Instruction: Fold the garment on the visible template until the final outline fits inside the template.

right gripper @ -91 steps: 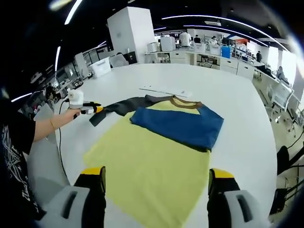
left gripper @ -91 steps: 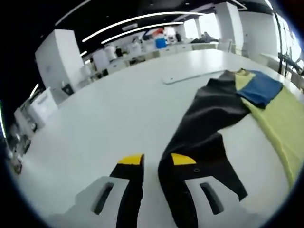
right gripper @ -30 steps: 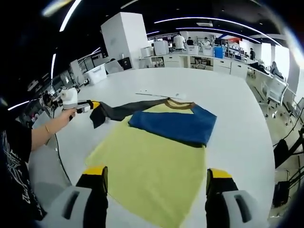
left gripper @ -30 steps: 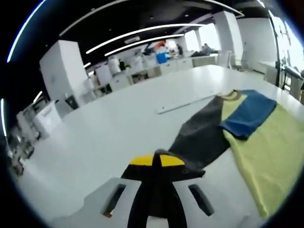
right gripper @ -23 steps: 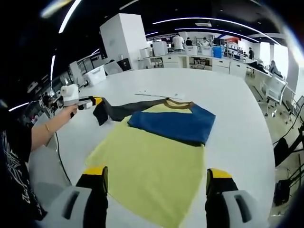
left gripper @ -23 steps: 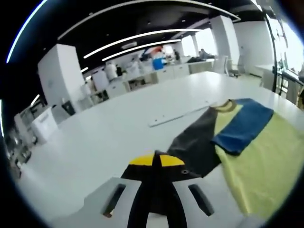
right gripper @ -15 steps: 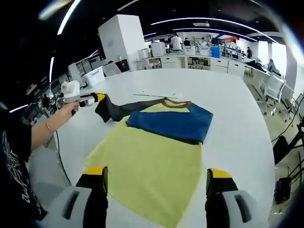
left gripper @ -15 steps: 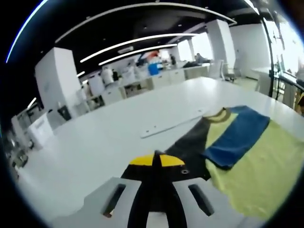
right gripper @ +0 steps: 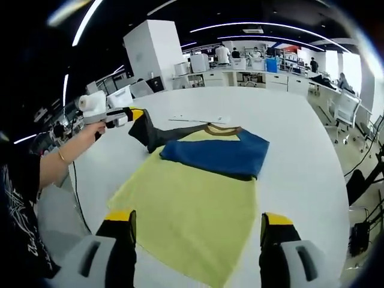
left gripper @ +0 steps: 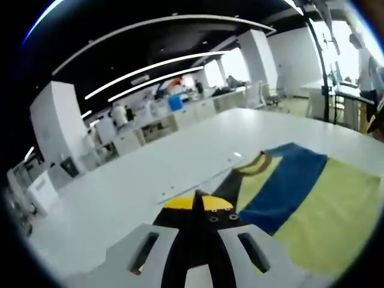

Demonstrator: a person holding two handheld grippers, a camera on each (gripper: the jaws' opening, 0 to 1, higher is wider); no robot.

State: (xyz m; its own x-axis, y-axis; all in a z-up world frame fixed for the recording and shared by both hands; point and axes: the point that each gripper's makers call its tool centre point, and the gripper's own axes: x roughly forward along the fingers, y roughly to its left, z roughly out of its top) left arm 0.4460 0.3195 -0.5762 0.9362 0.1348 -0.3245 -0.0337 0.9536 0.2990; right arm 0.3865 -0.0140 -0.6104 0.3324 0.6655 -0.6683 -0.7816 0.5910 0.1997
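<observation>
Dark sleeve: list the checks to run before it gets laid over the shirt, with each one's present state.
1. Left gripper shut on the dark sleeve: ok.
2. Sleeve cuff lifted off the white table: ok.
3. Blue sleeve already folded across the yellow shirt: ok.
4. Right gripper open and holding nothing: ok.
5. Whole shirt in the right gripper view: ok.
6. Template outline under the shirt: cannot tell.

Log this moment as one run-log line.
left gripper: shut on dark sleeve, lifted | right gripper: open, above yellow shirt | blue sleeve: folded
</observation>
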